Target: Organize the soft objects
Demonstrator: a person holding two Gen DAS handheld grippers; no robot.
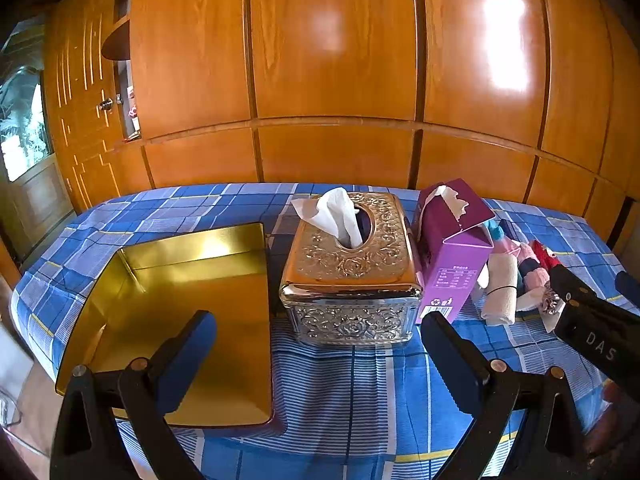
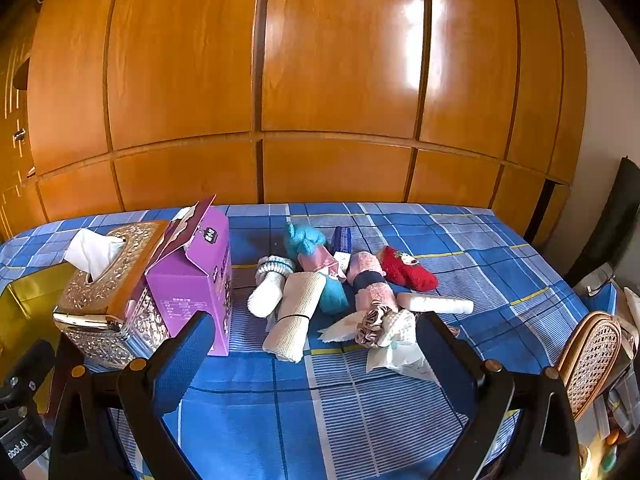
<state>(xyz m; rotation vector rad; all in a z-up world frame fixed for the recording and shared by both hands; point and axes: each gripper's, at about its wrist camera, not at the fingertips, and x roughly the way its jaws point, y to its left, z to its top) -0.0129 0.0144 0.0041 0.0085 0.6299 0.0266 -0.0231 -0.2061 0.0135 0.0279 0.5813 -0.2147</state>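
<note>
Both claws, left gripper (image 1: 318, 354) and right gripper (image 2: 314, 354), are spread wide and empty. Risk: the scrunchie (image 2: 370, 322) lies on loose tissue (image 2: 394, 354); a pinch may drag both.

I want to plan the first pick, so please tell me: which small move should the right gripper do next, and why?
Probably move the open right gripper forward and down onto the beige rolled cloth. It lies nearest, uncovered at the pile's front, and the gold tin stands empty beside the tissue box.
</note>
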